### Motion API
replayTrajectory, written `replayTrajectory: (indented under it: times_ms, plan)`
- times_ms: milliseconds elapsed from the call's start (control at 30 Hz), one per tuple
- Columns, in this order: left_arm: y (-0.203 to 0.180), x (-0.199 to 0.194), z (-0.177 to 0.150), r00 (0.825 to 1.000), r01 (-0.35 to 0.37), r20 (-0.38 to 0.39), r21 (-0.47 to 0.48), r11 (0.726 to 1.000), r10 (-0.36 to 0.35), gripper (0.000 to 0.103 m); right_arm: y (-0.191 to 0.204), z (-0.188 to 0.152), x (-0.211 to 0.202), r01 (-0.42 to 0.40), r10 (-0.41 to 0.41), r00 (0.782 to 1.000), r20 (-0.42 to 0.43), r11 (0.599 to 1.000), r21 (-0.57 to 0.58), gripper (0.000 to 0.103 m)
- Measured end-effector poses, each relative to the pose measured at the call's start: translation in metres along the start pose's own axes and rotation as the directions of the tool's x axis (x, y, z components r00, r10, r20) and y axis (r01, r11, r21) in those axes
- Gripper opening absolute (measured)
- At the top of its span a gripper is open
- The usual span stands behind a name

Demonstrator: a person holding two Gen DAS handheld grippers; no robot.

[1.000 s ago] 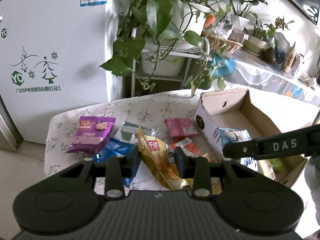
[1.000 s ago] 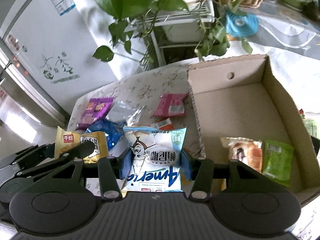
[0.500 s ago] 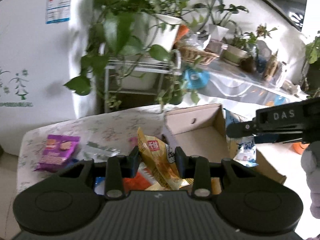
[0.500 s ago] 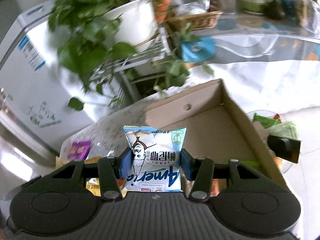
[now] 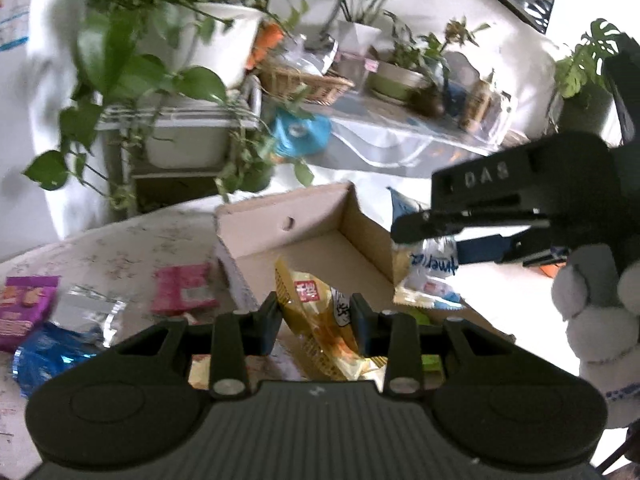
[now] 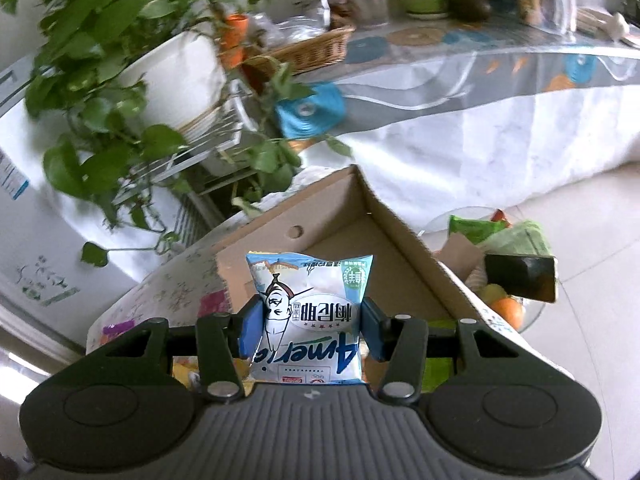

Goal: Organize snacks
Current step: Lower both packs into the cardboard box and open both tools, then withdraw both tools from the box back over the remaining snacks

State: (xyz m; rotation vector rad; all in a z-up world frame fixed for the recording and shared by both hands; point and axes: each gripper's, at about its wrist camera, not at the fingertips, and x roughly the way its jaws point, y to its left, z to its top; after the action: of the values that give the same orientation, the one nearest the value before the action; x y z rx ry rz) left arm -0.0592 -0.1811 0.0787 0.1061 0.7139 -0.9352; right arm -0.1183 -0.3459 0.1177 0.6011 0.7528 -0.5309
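Note:
My left gripper (image 5: 316, 320) is shut on a yellow snack packet (image 5: 320, 312) and holds it over the near end of the open cardboard box (image 5: 304, 236). My right gripper (image 6: 310, 320) is shut on a white and blue snack bag (image 6: 310, 312), also above the cardboard box (image 6: 384, 268). From the left wrist view, the right gripper (image 5: 424, 232) comes in from the right with a gloved hand (image 5: 596, 312) on it, the white and blue bag (image 5: 430, 276) hanging by the box's right wall. A green packet (image 6: 434, 364) lies in the box.
On the floral table (image 5: 120, 248) to the left of the box lie a pink packet (image 5: 182, 288), a silver packet (image 5: 90, 308), a purple packet (image 5: 24, 308) and a blue packet (image 5: 48, 352). Potted plants (image 5: 132, 52) stand behind. A bowl of fruit (image 6: 500, 300) sits right of the box.
Both grippers have swung to the right with their packets, from over the loose snacks on the table to over the cardboard box. The right gripper has rolled as it went.

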Motion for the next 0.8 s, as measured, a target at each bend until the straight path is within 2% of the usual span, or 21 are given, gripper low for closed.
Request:
replayTrajectory:
  times_ms: [133, 233, 267, 333, 400, 500, 533, 600, 800]
  plan:
    - [-0.009, 0.013, -0.002, 1.0, 0.016, -0.011, 0.014, 1.0, -0.015, 0.036, -0.009, 0.001, -0.001, 0.044, -0.045, 0.999, 0.014, 0.998, 0.036, 0.057]
    - [-0.011, 0.024, -0.004, 0.999, 0.032, -0.011, -0.01, 0.999, -0.032, 0.037, -0.013, 0.001, 0.002, 0.069, -0.07, 0.998, 0.011, 0.996, 0.06, 0.059]
    - [-0.011, 0.027, -0.004, 0.999, 0.039, -0.012, -0.012, 0.999, -0.039, 0.04, -0.014, 0.002, 0.003, 0.078, -0.079, 0.997, 0.011, 0.995, 0.068, 0.06]
    - [-0.015, 0.027, -0.006, 0.999, 0.046, -0.009, -0.007, 0.999, -0.046, 0.06, -0.014, 0.002, 0.004, 0.094, -0.095, 0.995, 0.015, 0.993, 0.073, 0.065]
    - [-0.015, 0.025, -0.004, 0.999, 0.05, -0.002, -0.016, 0.999, -0.05, 0.074, -0.013, 0.002, 0.005, 0.093, -0.095, 0.995, 0.016, 0.993, 0.067, 0.067]
    - [-0.01, 0.016, 0.001, 0.998, 0.056, 0.012, -0.042, 0.998, -0.056, 0.083, -0.011, 0.002, 0.004, 0.07, -0.071, 0.997, 0.016, 0.995, 0.065, 0.07]
    - [-0.008, 0.014, 0.002, 0.999, 0.049, 0.011, -0.047, 0.998, -0.049, 0.089, -0.011, 0.002, 0.004, 0.063, -0.064, 0.998, 0.016, 0.996, 0.062, 0.071]
    - [-0.002, 0.008, 0.004, 1.0, 0.025, 0.007, -0.06, 0.998, -0.025, 0.095, -0.008, 0.001, 0.005, 0.049, -0.05, 0.999, 0.014, 0.997, 0.052, 0.072]
    - [0.027, -0.009, 0.01, 1.0, -0.018, -0.008, -0.106, 0.994, 0.017, 0.096, 0.001, 0.0, 0.004, -0.005, 0.005, 1.0, 0.012, 1.0, 0.015, 0.077]
